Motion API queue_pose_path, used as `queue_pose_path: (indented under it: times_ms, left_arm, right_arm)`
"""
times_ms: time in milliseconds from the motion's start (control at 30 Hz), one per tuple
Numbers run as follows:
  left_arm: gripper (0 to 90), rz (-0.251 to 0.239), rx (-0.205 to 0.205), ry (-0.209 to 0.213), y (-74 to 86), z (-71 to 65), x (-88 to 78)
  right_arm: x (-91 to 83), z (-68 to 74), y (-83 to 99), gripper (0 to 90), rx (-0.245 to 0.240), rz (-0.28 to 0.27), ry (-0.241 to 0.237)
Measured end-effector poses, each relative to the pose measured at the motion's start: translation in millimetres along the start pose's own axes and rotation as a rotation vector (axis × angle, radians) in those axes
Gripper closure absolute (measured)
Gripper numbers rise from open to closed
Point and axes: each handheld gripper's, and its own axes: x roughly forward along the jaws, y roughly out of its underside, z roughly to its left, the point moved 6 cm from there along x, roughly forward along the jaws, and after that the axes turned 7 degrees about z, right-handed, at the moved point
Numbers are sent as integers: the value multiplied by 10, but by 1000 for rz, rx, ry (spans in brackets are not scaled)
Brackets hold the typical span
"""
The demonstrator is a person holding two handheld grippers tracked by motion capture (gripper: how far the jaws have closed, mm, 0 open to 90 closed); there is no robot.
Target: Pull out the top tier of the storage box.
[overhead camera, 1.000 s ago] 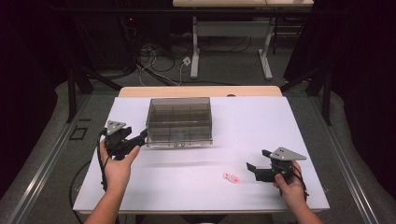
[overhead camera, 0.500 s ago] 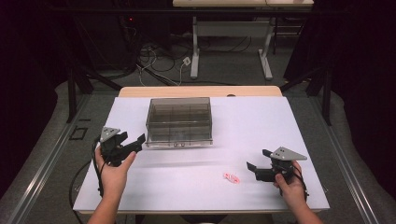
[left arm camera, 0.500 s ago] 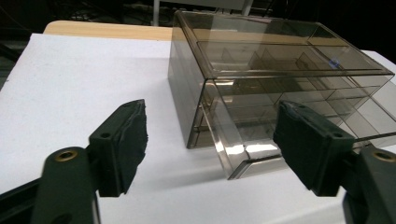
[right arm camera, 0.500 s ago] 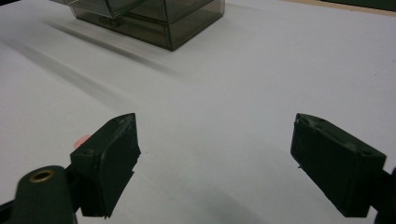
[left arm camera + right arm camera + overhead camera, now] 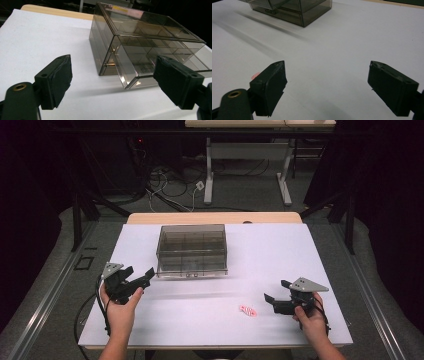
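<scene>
A smoky clear compartment box (image 5: 192,250) with its lid down stands at the table's middle back. My left gripper (image 5: 142,280) hovers just off the box's front left corner, pointing at it. Its jaws have just been opening and hold nothing. In the left gripper view the left gripper (image 5: 112,65) is open and frames the box (image 5: 145,42), whose clear front flap juts toward me. My right gripper (image 5: 275,291) rests open at the front right. A small pink-and-white piece (image 5: 247,310) lies just left of it, and peeks out as a pink piece (image 5: 255,75) beside the right gripper (image 5: 327,66).
The white table top (image 5: 310,250) ends in a bare wooden strip (image 5: 215,218) at the back. Beyond are dark floor, cables and another table's legs (image 5: 247,170). A cable (image 5: 85,320) hangs off the left edge from my left gripper.
My left gripper has drawn back from the box's front left corner toward the near edge, a little lower, with its jaws wider apart. The right gripper and the pink piece have not moved.
</scene>
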Motion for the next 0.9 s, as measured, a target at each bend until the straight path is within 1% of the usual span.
queue_pose_path:
  times_ms: [67,200,267,333,400,433,600,733,833,867,900]
  left_arm:
    - [145,-5,-3,0,16,-1,7]
    - [118,6,18,-10,59,-5,15]
    - [100,2,22,-8,73,-11,27]
    - [92,7,23,0,88,-18,30]
    - [87,12,32,-1,100,-24,36]
    - [77,14,37,2,112,-30,45]
    - [53,21,37,8,139,-40,64]
    - [45,26,49,0,159,-40,68]
    - [22,31,61,2,176,-40,64]
    - [21,34,66,4,183,-42,64]
    - [22,44,81,5,203,-48,63]
  right_arm:
    - [0,2,-1,147,-1,-1,-2]
    - [-3,1,1,148,-2,3,-2]
    - [-4,1,0,147,-2,3,-2]
    - [-5,1,0,147,-3,5,-3]
    - [-5,0,-1,147,-5,3,-4]
    - [-1,0,-5,147,-4,-5,-2]
    - [-1,-2,-6,147,-7,-6,-2]
    - [-2,-3,-6,147,-9,-5,-3]
    - [-3,-2,-7,148,-7,-6,-3]
    - [-3,-1,-7,148,-7,-7,-4]
    - [-3,-2,-7,148,-8,-6,-3]
